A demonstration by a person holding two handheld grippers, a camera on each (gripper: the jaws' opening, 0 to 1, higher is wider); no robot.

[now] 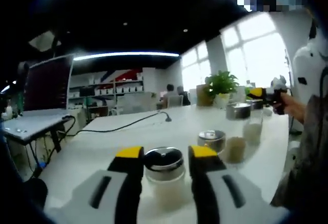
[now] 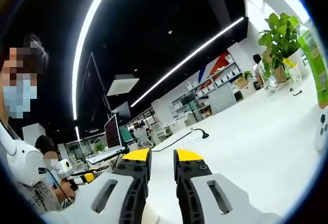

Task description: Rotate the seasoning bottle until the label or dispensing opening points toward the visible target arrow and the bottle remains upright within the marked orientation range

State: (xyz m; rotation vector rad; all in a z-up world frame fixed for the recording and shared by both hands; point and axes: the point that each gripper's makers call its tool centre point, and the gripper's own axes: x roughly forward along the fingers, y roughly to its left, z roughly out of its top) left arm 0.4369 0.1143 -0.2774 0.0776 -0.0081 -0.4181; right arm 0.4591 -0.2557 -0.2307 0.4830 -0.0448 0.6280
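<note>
Your left gripper [image 1: 164,158] has its yellow-tipped jaws parted on either side of the clear glass seasoning bottle with a shiny metal lid [image 1: 164,171], which stands upright on the white table [image 1: 102,144]; contact can't be told. No label or writing can be read on it. Beyond it stand three similar metal-lidded jars [image 1: 225,142]. Farther off, your right gripper [image 1: 270,95] shows. In the right gripper view, your right gripper [image 2: 161,157] has its jaws nearly together, holding nothing. A potted green plant [image 2: 281,37] stands far off.
</note>
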